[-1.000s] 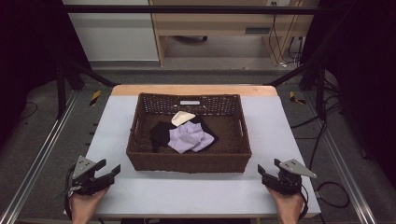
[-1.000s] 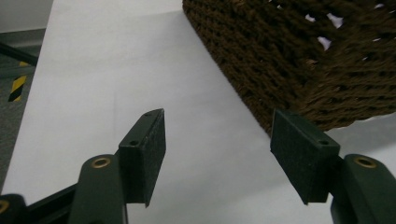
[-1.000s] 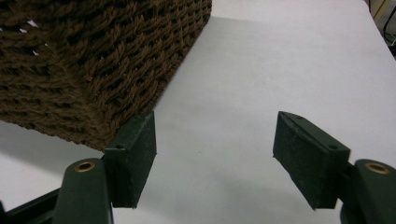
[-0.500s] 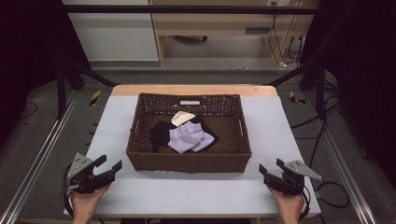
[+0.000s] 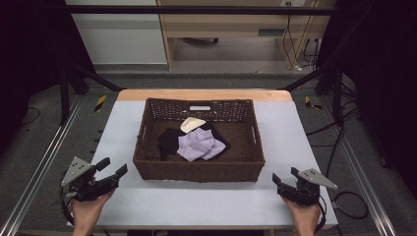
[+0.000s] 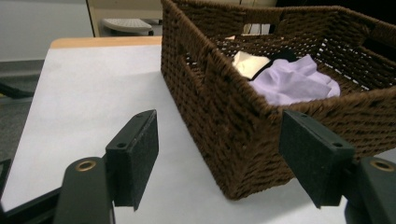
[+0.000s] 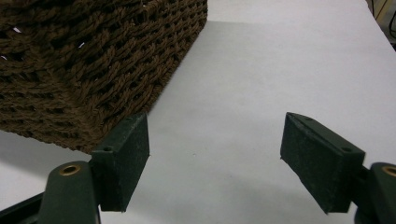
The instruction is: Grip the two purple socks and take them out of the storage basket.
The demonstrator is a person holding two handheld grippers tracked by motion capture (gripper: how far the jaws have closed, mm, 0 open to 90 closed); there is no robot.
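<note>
L gripper (image 5: 112, 171): near the bench's (image 5: 206, 206) front-left corner, jaws wide and just been opening further, nothing between them; pads aimed at the basket's (image 5: 196, 172) front-left corner, apart from it. Basket: brown wicker, mid-bench, nearer the back edge, between both grippers. Inside, L to R: black cloth (image 5: 169, 140) toward the left wall, cream cloth (image 5: 192, 124) toward the back wall, lilac cloth (image 5: 199, 145) at centre, crumpled, lying partly on the black one. R gripper (image 5: 284, 178): near the bench's front-right corner, jaws wide, empty; basket's front-right corner just beside its left pad, contact can't be told
</note>
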